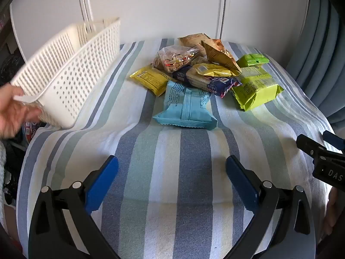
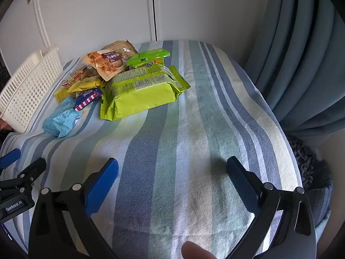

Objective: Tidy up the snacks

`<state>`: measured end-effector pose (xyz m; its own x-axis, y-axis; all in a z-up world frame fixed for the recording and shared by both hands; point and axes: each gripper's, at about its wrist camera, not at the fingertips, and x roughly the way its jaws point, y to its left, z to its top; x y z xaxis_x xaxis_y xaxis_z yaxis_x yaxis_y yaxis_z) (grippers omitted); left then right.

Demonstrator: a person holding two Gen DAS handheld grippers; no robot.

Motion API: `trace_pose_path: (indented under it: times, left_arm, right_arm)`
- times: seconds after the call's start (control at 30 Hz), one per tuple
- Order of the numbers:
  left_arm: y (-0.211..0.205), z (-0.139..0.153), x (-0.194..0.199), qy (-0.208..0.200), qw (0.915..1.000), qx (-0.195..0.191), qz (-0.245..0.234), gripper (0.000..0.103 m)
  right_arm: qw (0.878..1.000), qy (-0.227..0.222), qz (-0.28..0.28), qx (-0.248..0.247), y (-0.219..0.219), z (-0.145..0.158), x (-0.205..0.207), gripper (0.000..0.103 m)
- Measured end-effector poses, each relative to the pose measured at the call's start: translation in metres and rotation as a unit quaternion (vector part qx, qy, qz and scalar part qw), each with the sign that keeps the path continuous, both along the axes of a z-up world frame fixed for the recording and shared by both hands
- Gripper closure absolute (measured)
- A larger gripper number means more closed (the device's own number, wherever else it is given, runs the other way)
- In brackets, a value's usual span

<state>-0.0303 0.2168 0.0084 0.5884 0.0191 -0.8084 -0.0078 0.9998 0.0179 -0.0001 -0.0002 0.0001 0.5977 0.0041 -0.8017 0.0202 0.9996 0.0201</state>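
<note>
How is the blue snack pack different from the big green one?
The blue snack pack is pale blue; the big green pack is lime green. The blue one looks smaller in the right wrist view. The blue one lies at the pile's near edge, closest to the white basket; the green one lies on the far side from the basket. Both are sealed and lie on the striped cloth.

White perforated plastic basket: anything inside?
White perforated plastic basket, tilted up by a hand: the visible part of its interior looks empty; most of it is hidden by the wall.
</note>
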Motion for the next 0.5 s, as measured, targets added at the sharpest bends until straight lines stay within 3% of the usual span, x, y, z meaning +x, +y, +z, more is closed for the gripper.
trace_pose_path:
  times: [0.5]
  left_arm:
    - [-0.0001,0.0001,-0.0001,0.000,1.0000,0.000,0.000,0.002]
  right_arm:
    - [1.000,0.001,0.000,-0.001,0.0002,0.0000,0.0004,0.005]
